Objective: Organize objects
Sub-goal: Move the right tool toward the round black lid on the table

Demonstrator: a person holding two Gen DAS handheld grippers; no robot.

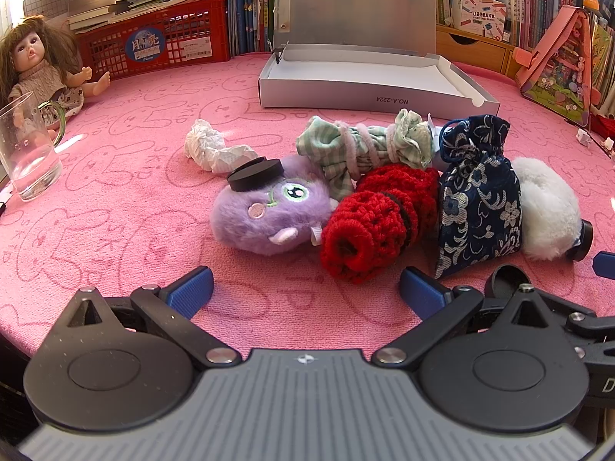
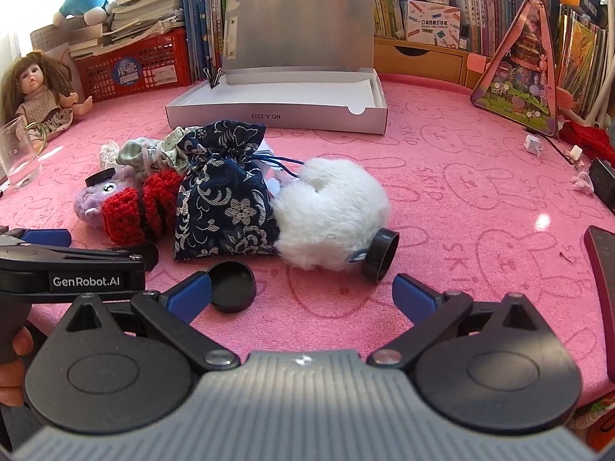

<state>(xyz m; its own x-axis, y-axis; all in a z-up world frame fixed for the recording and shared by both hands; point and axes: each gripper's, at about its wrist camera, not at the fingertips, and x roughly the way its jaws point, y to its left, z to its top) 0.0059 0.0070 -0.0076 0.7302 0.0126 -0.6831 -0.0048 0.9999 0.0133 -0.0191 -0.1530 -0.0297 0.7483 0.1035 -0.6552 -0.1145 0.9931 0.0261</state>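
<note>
The things to be sorted lay in one tight heap near the middle of the pink bunny-print cloth (image 2: pixel 480 199): a purple plush (image 1: pixel 269 211) with a black disc (image 1: pixel 255 174) resting on its head at the left, a red crocheted roll (image 1: pixel 369 226) pressed against it, a green gingham bundle (image 1: pixel 365 146) tied with cord just behind, a navy floral drawstring pouch (image 2: pixel 226 207) to the right of the red roll, and a white fluffy piece (image 2: pixel 330 215) with a black cap (image 2: pixel 380 255) at its near right end. A loose black lid (image 2: pixel 230 286) sat on the cloth nearest me, touching the left finger of the right gripper (image 2: pixel 301 296). A crumpled tissue (image 1: pixel 211 148) lay far left of the heap. Beyond, the open silver box (image 2: pixel 276 115) stood empty, its lid propped up. Both tools were spread wide and gripped nothing; the left gripper (image 1: pixel 305 292) sat low before the purple plush and red roll. Risks as I judged them: items touched so closely that closing on one could drag its neighbour; the disc on the plush looked unsecured and could slide off on a lift; the pouch cord ran under the white fluff and might snag it; soft fur could slip from the pads. The glass mug (image 1: pixel 29 150) at the far left edge, near the doll (image 1: pixel 38 65), could be knocked by a wide leftward swing.
</note>
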